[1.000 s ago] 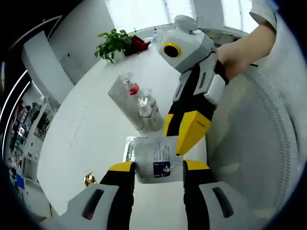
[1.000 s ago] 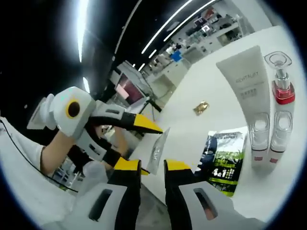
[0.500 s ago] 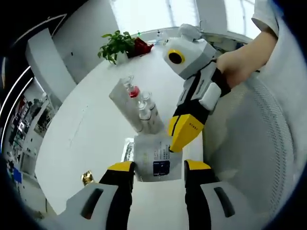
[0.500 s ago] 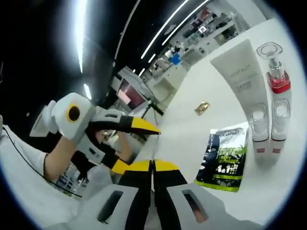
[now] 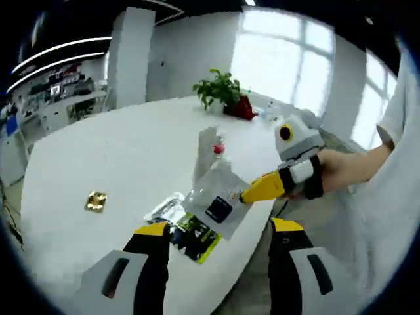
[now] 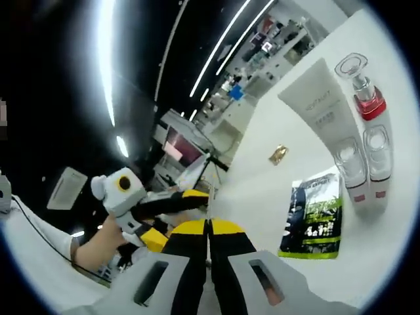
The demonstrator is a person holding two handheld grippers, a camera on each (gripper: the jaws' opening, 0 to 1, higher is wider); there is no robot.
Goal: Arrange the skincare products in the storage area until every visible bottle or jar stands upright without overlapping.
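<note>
Silver sachet point(image 5: 215, 194) now lifted, pinched in right hand-held gripper point(image 5: 244, 196).

The left gripper point(image 5: 216, 246) is held with its fingers point(image 5: 152, 235) spread wide. The right gripper point(image 6: 209, 226) is pressed closed, gripped by a hand point(image 5: 335, 172).

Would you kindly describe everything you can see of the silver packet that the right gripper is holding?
The silver packet is a flat, shiny foil sachet with a dark blue label near its lower edge. The right gripper pinches its edge, holding it tilted above the white table, over a dark green packet. In the right gripper view it shows edge-on as a thin sliver above the shut fingers.
</note>
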